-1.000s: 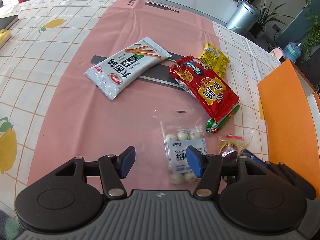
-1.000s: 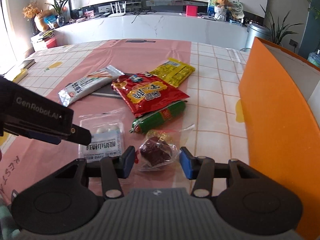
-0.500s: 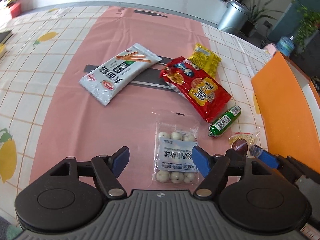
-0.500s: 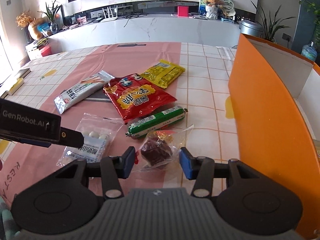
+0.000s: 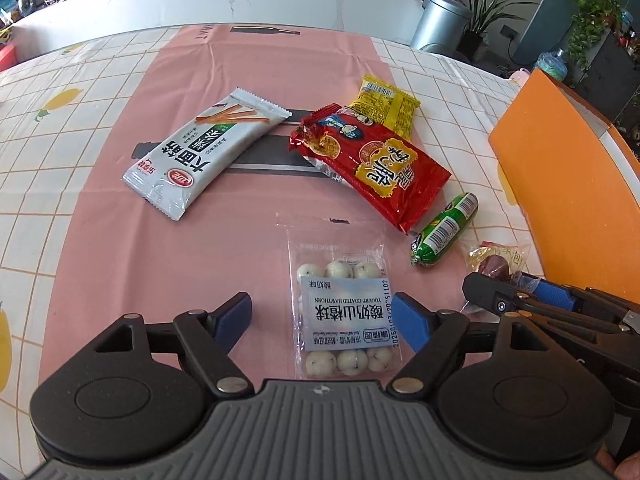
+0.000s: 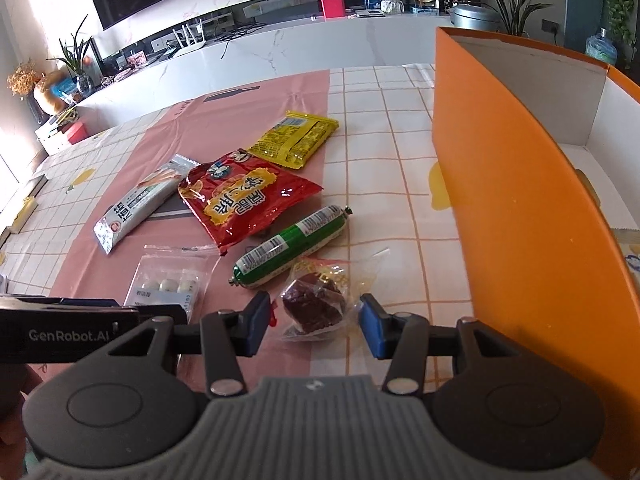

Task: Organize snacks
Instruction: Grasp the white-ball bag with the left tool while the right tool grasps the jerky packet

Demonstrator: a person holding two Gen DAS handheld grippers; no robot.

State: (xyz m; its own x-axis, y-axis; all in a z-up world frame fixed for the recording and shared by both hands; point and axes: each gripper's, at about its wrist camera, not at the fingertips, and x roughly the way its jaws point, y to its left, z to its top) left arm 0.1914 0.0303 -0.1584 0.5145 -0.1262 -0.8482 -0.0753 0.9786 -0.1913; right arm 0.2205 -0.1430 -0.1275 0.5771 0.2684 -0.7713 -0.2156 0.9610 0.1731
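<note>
Snacks lie on the pink runner: a white stick-snack pack (image 5: pixel 204 152), a red noodle pack (image 5: pixel 376 168), a yellow pack (image 5: pixel 386 104), a green sausage (image 5: pixel 446 230), a clear bag of yogurt hawthorn balls (image 5: pixel 344 312) and a wrapped brown sweet (image 6: pixel 316 304). My left gripper (image 5: pixel 324 320) is open, with the hawthorn bag lying toward its right finger. My right gripper (image 6: pixel 314 322) is open with the brown sweet between its fingers, not clamped. The orange box (image 6: pixel 520 220) stands right of it.
The table has a checked lemon-print cloth (image 5: pixel 48 128). The orange box's open white inside (image 6: pixel 600 152) faces up at the far right. A white counter (image 6: pixel 280 48), plants and a bin stand beyond the table. The left gripper's body (image 6: pixel 60 332) shows beside the right gripper.
Both grippers have drawn back and tilted, so the snacks sit farther up in view. The left gripper's jaws have opened wider around the hawthorn bag. The sweet stays between the right fingers.
</note>
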